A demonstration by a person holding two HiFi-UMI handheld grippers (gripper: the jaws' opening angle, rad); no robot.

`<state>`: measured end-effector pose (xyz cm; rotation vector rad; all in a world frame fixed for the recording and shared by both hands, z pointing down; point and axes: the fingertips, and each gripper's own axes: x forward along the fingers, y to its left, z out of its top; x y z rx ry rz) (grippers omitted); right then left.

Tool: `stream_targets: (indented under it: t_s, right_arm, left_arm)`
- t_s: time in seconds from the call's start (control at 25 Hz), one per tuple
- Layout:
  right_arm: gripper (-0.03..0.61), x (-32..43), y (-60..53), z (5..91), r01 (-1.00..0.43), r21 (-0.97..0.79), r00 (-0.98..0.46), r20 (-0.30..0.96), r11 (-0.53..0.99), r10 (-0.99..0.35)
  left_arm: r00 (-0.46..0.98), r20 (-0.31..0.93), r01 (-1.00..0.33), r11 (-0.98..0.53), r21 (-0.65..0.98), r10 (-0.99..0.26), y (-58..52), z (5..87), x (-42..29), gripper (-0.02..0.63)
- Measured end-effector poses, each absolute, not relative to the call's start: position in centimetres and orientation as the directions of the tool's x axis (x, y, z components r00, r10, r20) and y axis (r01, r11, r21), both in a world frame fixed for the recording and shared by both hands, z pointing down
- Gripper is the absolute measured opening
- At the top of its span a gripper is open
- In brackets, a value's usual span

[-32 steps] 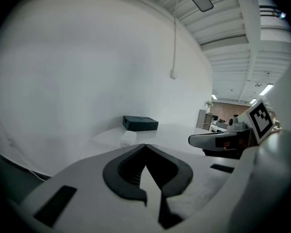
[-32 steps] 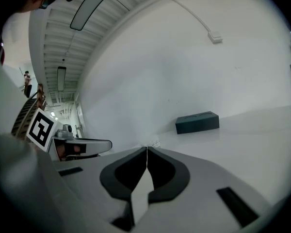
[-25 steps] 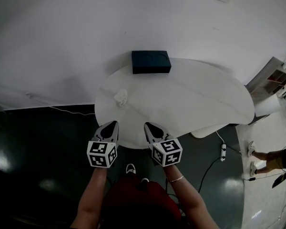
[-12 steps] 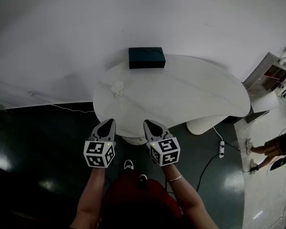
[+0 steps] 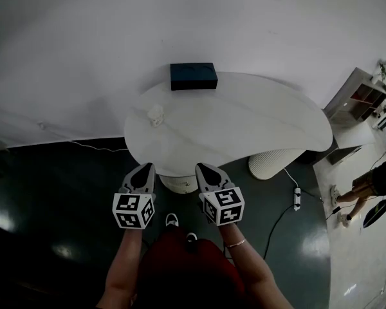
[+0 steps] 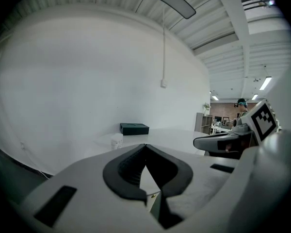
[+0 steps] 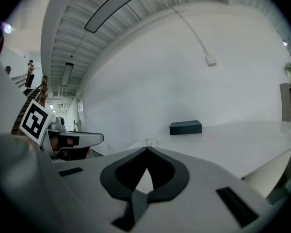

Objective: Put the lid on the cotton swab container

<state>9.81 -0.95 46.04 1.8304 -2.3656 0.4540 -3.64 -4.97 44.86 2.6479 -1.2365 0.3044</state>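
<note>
A small white cotton swab container [image 5: 156, 114] stands near the left rim of the white table [image 5: 244, 127]; I cannot make out a separate lid. It is small and distant in the left gripper view [image 6: 116, 141] and the right gripper view [image 7: 152, 141]. My left gripper [image 5: 146, 167] and right gripper [image 5: 201, 168] are side by side at the table's near edge, well short of the container. Both are shut with nothing between their jaws, as seen close up on the left gripper [image 6: 145, 145] and the right gripper [image 7: 147, 150].
A dark rectangular box [image 5: 193, 76] lies at the table's back edge. A ribbed white base [image 5: 270, 165] stands under the table's right side. A power strip and cable [image 5: 297, 198] lie on the dark floor. A shelf [image 5: 357, 92] and a person [image 5: 373, 185] are at the far right.
The table has shifted slightly up and left in the head view, and both grippers now reach less far over its near edge. Both stay shut. The person at the right has moved.
</note>
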Motion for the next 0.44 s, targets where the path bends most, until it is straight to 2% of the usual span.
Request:
stream_targets:
  t_s: [0.44]
  right_arm:
    - [0.015,10.0,1.2,46.3,-0.966,-0.157,-0.245,0.281,0.207,-0.928]
  left_arm:
    - [0.642,0.251,-0.761,-0.642,0.092,-0.724,-3.1,44.1,-3.5,0.025]
